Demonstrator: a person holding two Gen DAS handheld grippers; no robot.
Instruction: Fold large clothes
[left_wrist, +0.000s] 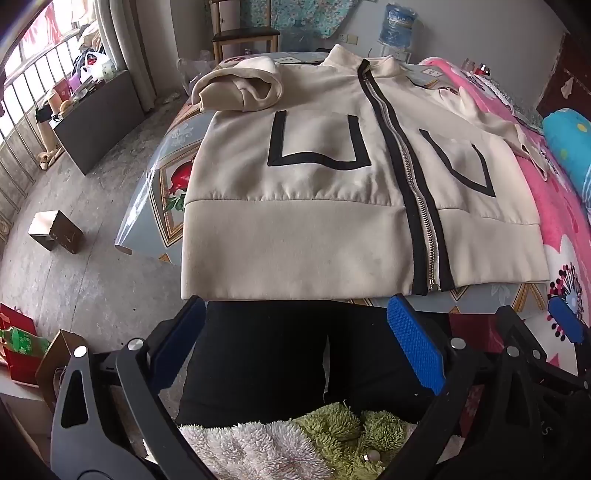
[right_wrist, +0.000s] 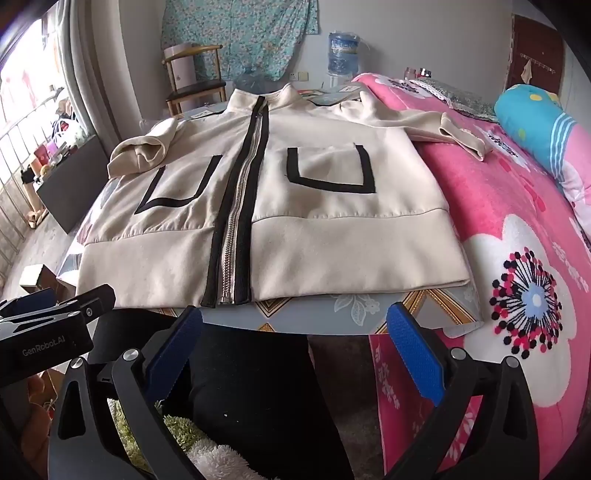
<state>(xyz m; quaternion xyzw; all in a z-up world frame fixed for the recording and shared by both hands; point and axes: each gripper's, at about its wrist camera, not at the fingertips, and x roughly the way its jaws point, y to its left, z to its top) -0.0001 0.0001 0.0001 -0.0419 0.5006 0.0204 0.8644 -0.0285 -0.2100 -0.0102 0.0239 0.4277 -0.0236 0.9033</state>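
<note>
Since nothing is gripped yet, each line below starts from the jacket and works outward.

Jacket: a cream zip-up jacket (left_wrist: 295, 206) with a black-edged zipper (left_wrist: 402, 170) lies front-up and spread flat on a patterned table (left_wrist: 170, 192).
Where it sits: its hem lies along the table's near edge, just in front of both grippers; the collar is at the far edge, toward the chair (left_wrist: 243, 37).
Long axis: the zipper line runs from hem to collar — straight away from the person; the collar points to the far wall.
Sleeves: the jacket's left-hand sleeve (left_wrist: 240, 86) is bunched back on the shoulder; the right-hand sleeve (right_wrist: 443, 129) trails off the jacket onto the pink blanket (right_wrist: 517, 229).
Left gripper (left_wrist: 295, 317): jaws wide apart, nothing between them, hanging just short of the hem on its left half.
Right gripper (right_wrist: 295, 321): also spread wide and empty, just short of the hem near the zipper's foot.
Step in hand: likely the start — the garment is laid out, no fold made yet.
Next move calls for: probably bringing the trailing sleeve in across the chest, or pinching the hem at two points; either needs the jaws to come down onto thin cloth lying flat on the table.
Beside the jacket: a bolster pillow (right_wrist: 535, 122) rests on the blanket, well apart.
</note>
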